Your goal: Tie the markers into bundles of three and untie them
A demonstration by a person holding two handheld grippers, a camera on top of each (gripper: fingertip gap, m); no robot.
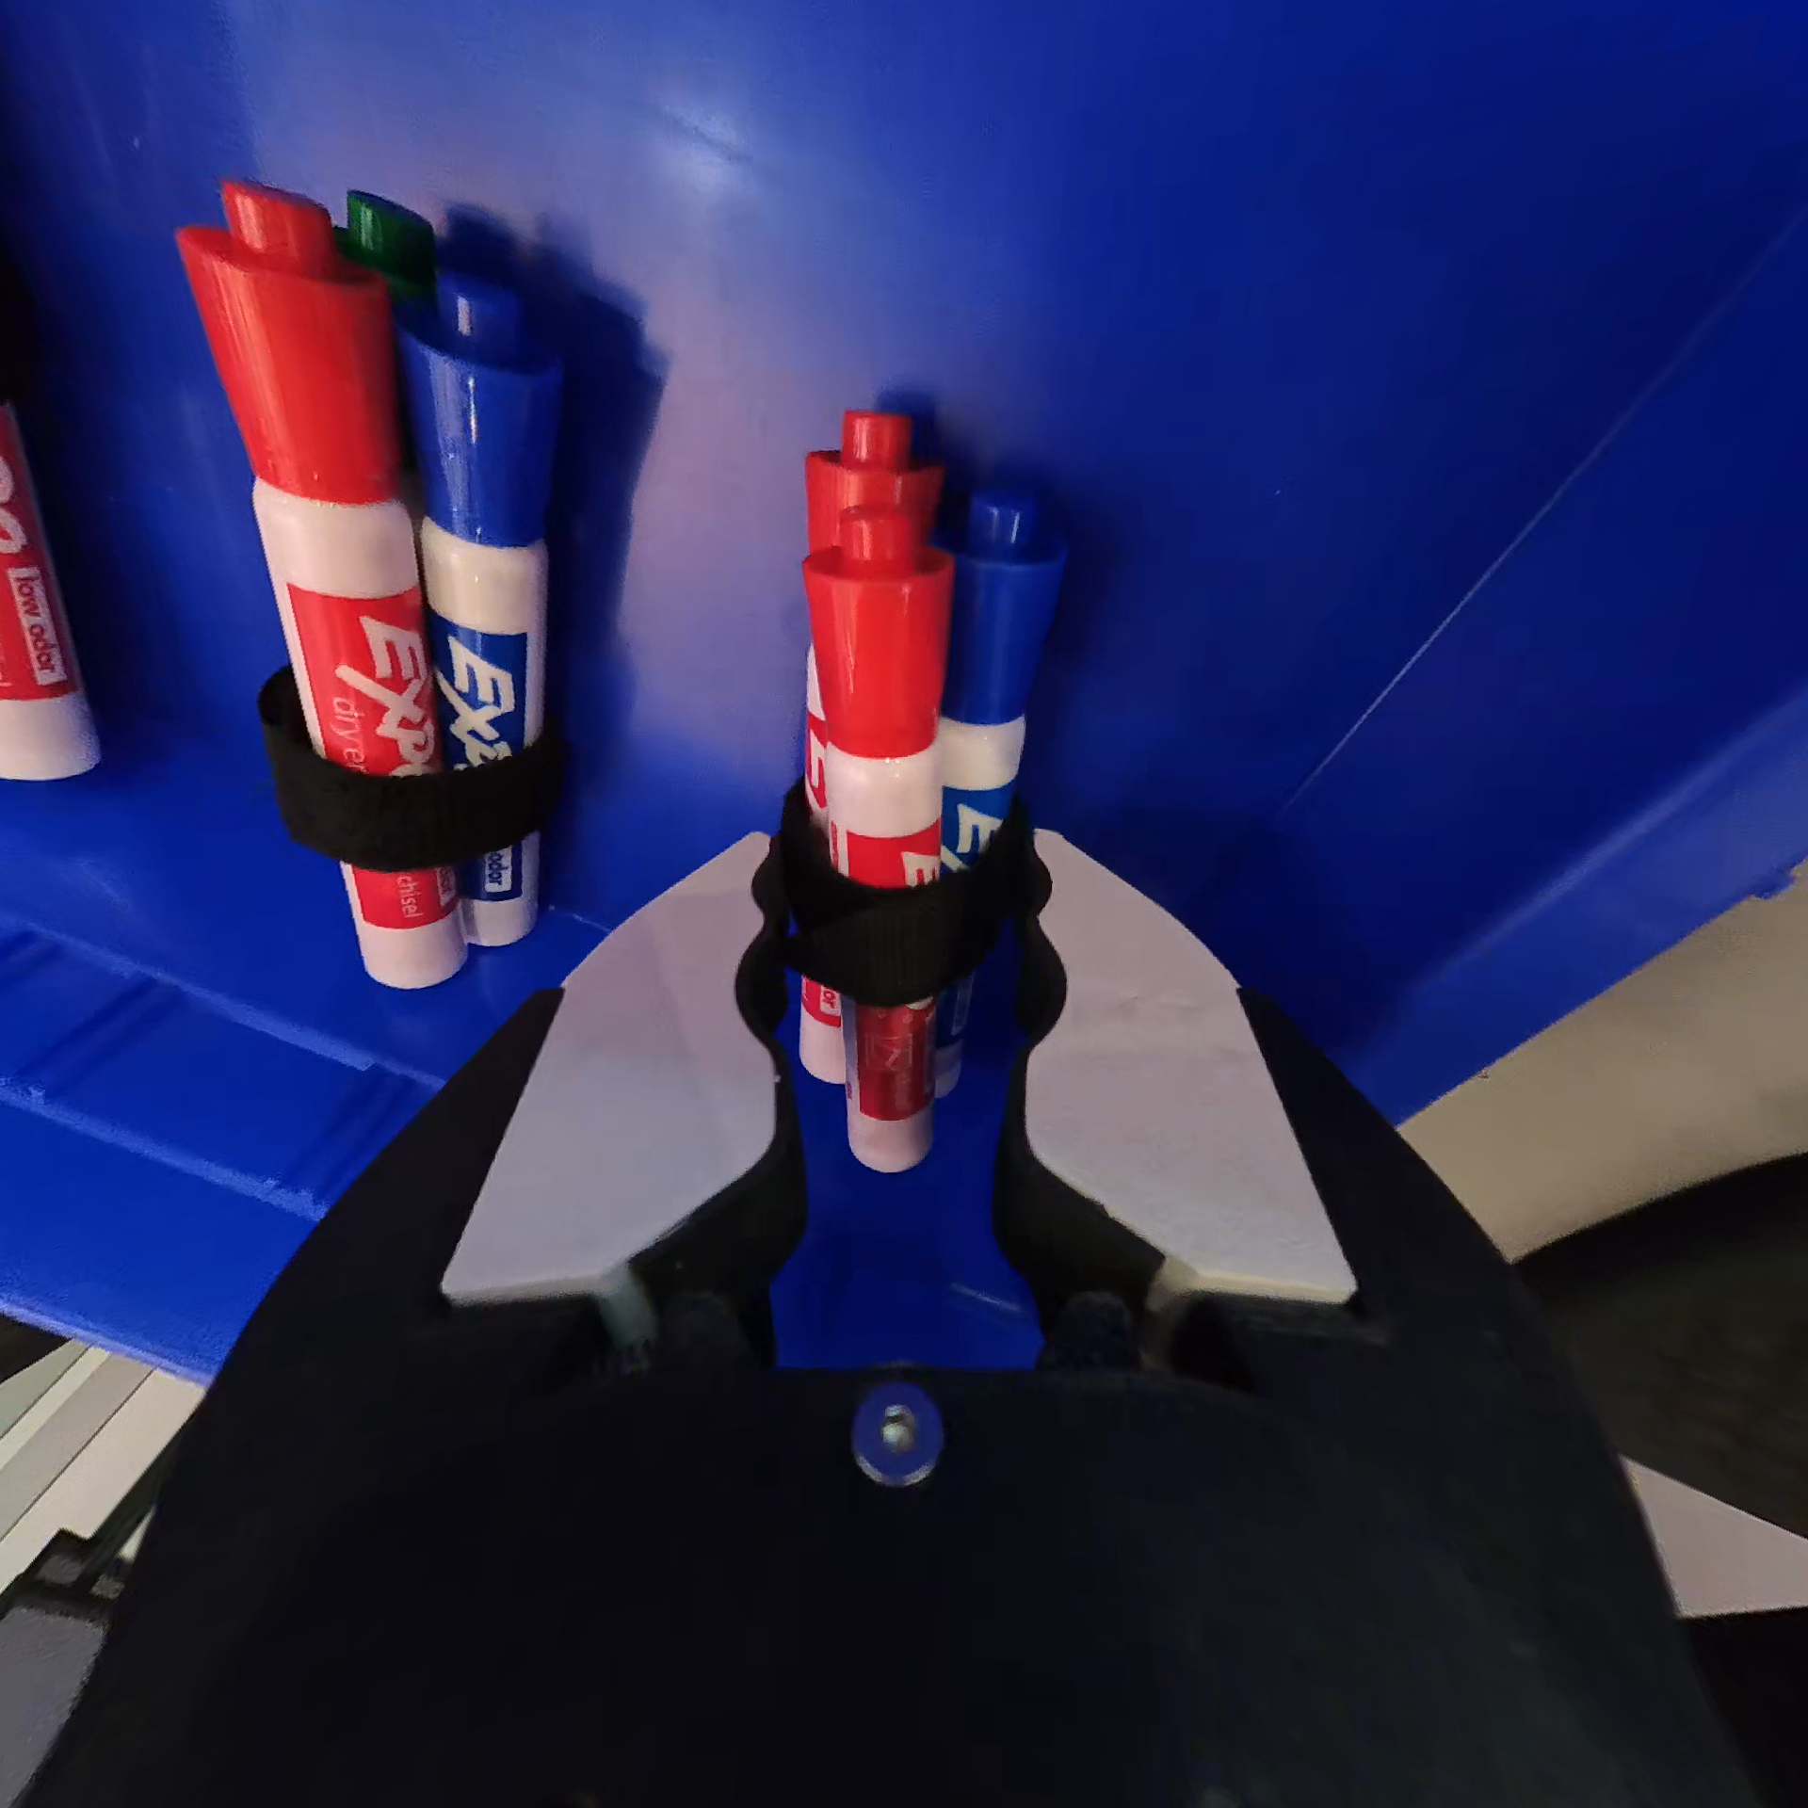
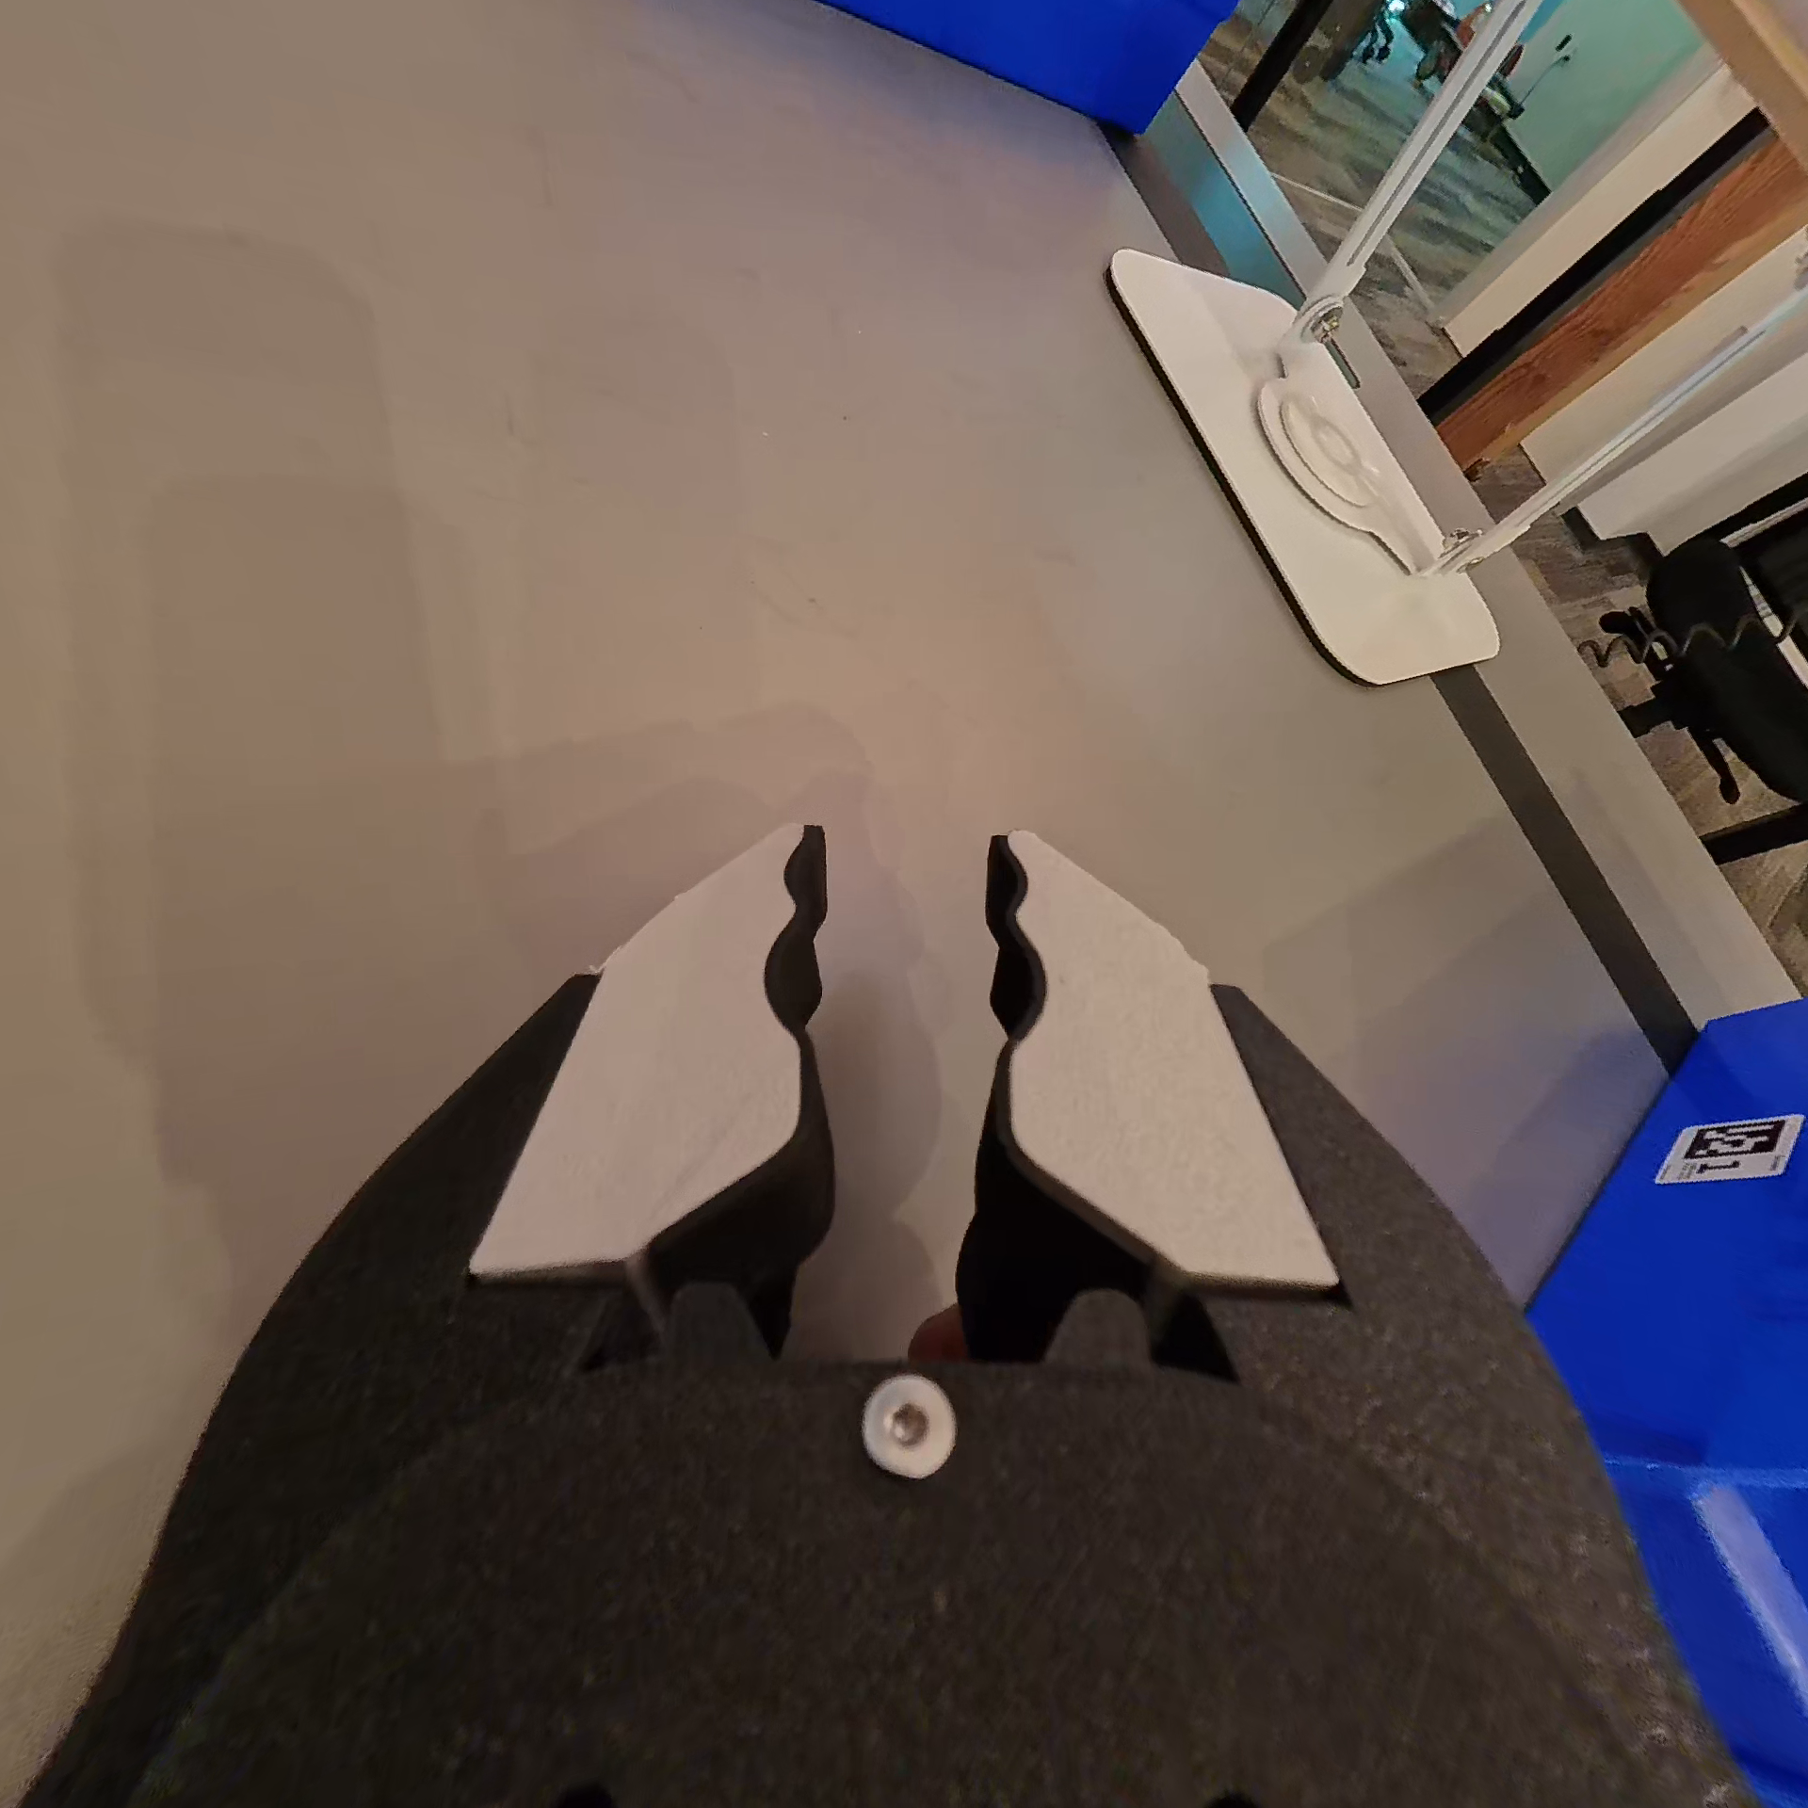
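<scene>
Left claw [image 1: 900,920] pinches strapped bundle [image 1: 905,783] over blue bin [image 1: 1272,391]; we risk slipping strap [image 1: 881,939], spilling markers. Tied bundle [image 1: 391,626] at 10 o'clock. Right claw [image 2: 905,881] spread, empty, above surface [image 2: 489,489].

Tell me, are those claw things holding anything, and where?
The left gripper holds a bundle of three markers, its fingers closed on the black strap around the barrels. The right gripper is open over the table, holding nothing.
</scene>
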